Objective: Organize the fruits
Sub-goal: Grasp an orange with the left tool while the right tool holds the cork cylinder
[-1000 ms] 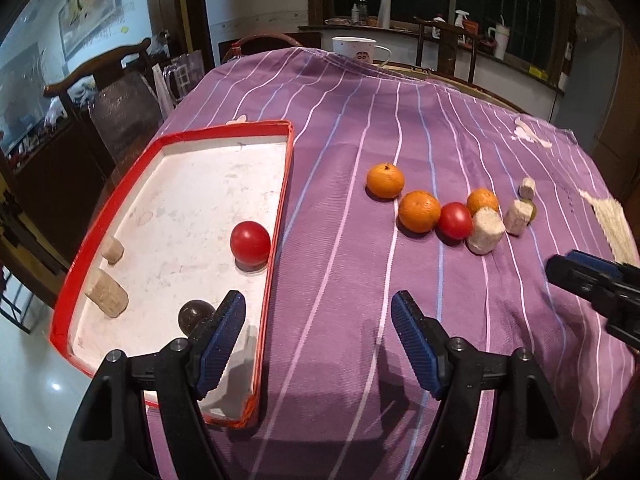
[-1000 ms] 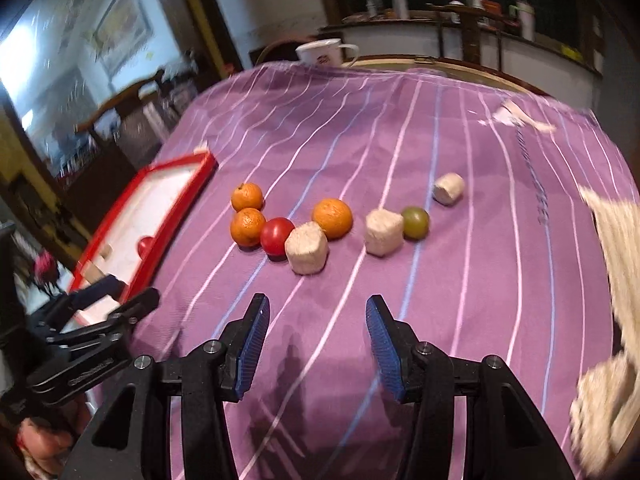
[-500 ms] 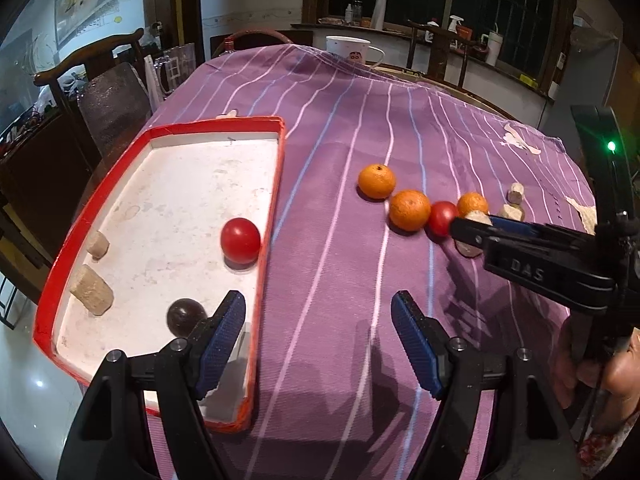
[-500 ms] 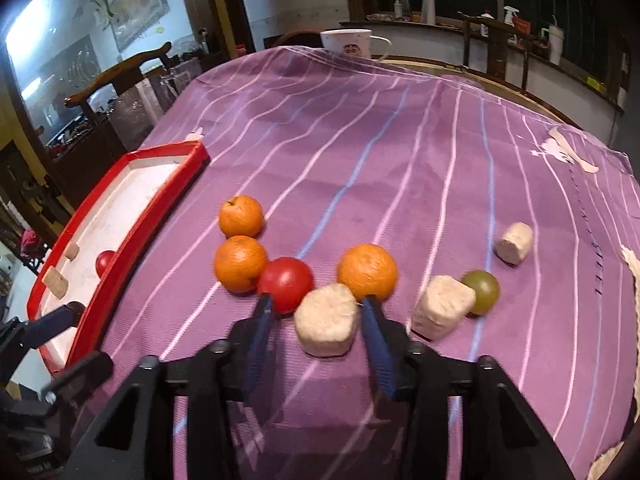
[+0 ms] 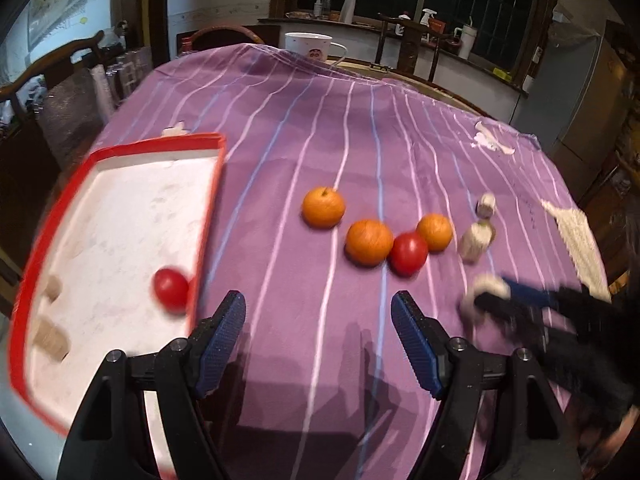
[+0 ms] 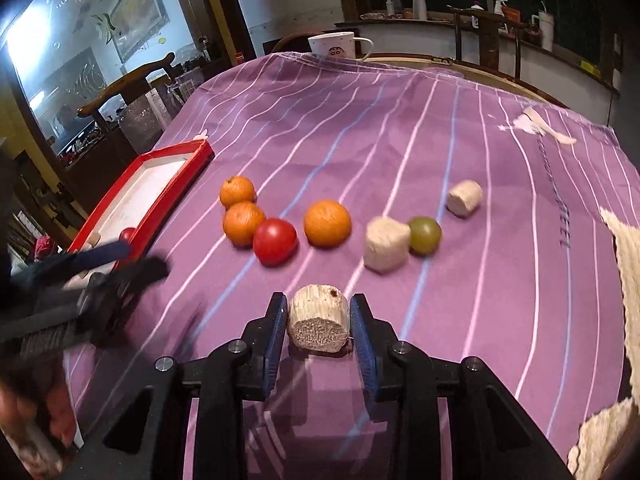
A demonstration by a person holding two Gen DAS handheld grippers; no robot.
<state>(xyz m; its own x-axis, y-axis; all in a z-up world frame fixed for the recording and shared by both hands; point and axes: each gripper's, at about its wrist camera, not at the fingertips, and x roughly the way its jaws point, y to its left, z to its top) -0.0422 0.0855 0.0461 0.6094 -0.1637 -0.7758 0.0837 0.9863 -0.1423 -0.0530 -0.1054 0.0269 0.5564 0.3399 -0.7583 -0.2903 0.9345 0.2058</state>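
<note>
My right gripper [image 6: 319, 320] is shut on a beige chunk [image 6: 318, 317] and holds it above the purple cloth; it shows blurred in the left wrist view [image 5: 486, 300]. On the cloth lie three oranges [image 6: 327, 223], a red tomato [image 6: 275, 241], a green fruit [image 6: 424, 235] and two more beige chunks [image 6: 386, 243]. My left gripper [image 5: 319, 340] is open and empty beside the red-rimmed white tray [image 5: 52, 216], which holds a red tomato [image 5: 171, 289] and beige chunks [image 5: 50, 338].
A white mug [image 6: 340, 45] stands at the table's far edge. A cream knitted cloth [image 6: 628, 264] lies at the right. Wooden chairs [image 5: 44, 76] stand left of the table, and a counter with bottles runs behind.
My right gripper closed on the beige chunk beside the tomato and lifted it back toward me. My left gripper shifted right, so the tray sits further left.
</note>
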